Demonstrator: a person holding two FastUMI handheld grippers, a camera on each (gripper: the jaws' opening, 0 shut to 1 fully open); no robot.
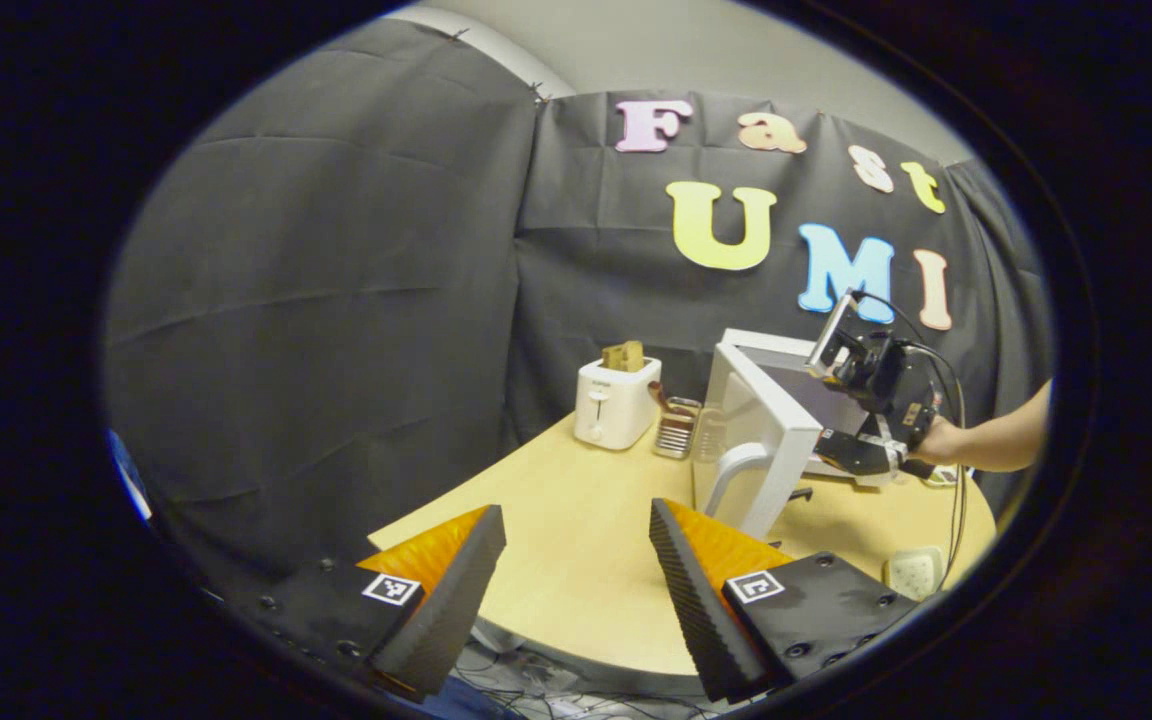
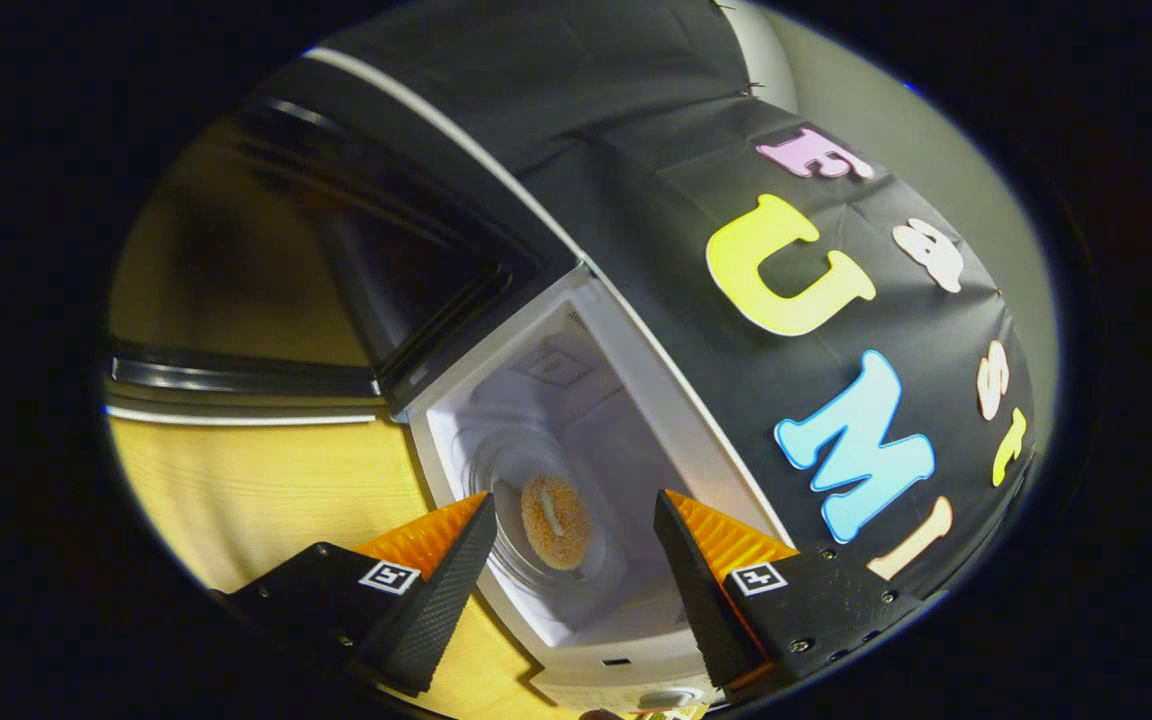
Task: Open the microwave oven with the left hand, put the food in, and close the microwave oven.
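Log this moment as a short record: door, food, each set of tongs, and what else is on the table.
microwave door: swung open
food: bagel lying on the glass turntable inside the microwave
left tongs: open, empty, back from the table
right tongs: open, empty, pointed into the cavity at the bagel
also on table: toaster with bread in its slot, small rack
step left: close the door

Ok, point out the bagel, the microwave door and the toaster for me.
bagel (image 2: 555, 520): right gripper view, on its crust.
microwave door (image 1: 754, 425): left gripper view, on its white frame.
toaster (image 1: 616, 402): left gripper view, on its front face.
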